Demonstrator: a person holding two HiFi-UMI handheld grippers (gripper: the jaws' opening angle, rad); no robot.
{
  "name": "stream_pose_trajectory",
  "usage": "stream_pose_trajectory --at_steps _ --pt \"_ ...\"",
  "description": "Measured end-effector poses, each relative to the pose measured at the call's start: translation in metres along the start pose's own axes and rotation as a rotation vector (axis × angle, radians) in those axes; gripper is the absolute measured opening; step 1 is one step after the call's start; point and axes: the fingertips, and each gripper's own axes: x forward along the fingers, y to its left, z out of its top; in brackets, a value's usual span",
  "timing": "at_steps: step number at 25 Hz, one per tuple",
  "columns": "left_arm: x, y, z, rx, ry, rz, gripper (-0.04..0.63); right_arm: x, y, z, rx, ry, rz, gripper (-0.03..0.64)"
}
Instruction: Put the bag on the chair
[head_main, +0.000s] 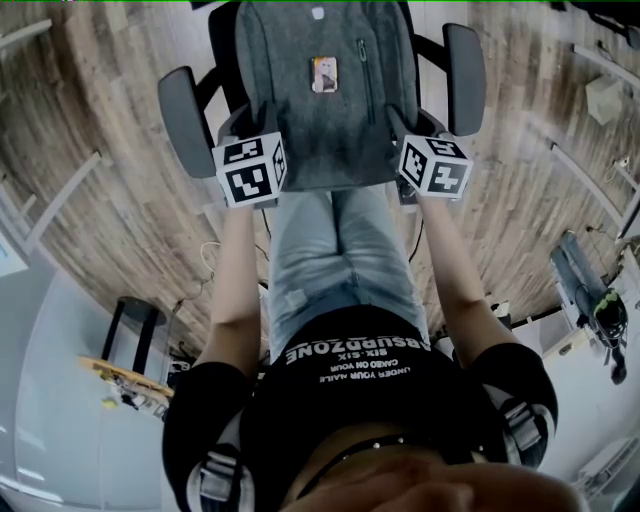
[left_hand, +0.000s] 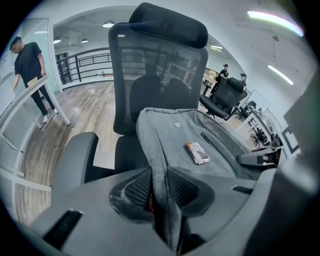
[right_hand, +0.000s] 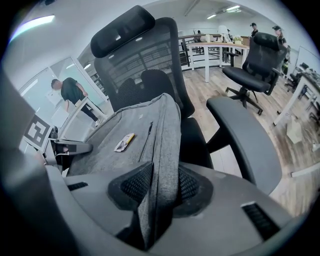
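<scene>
A grey fabric bag (head_main: 320, 110) with a small printed tag (head_main: 324, 74) is spread over the seat of a black office chair (head_main: 185, 120), between its two armrests. My left gripper (head_main: 262, 118) is shut on the bag's left edge, and the cloth runs pinched between the pads (left_hand: 159, 192). My right gripper (head_main: 402, 128) is shut on the right edge in the same way (right_hand: 159, 187). The bag (left_hand: 180, 140) (right_hand: 130, 135) slopes up toward the mesh backrest (left_hand: 150, 65) (right_hand: 135, 55). The seat under the bag is hidden, so contact with it cannot be judged.
The right armrest (right_hand: 245, 140) lies close beside my right gripper. Another office chair (right_hand: 260, 55) stands behind on the wooden floor. A person (left_hand: 30, 65) stands by a white rail at the left. A small dark stool (head_main: 135, 320) is at my lower left.
</scene>
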Motion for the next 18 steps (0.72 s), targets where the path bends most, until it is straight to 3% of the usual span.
stream_pose_trajectory --at_steps 18 --pt "0.027 0.009 -0.006 -0.003 0.051 -0.008 0.095 0.028 -0.007 -0.006 0.016 0.046 -0.015 0.126"
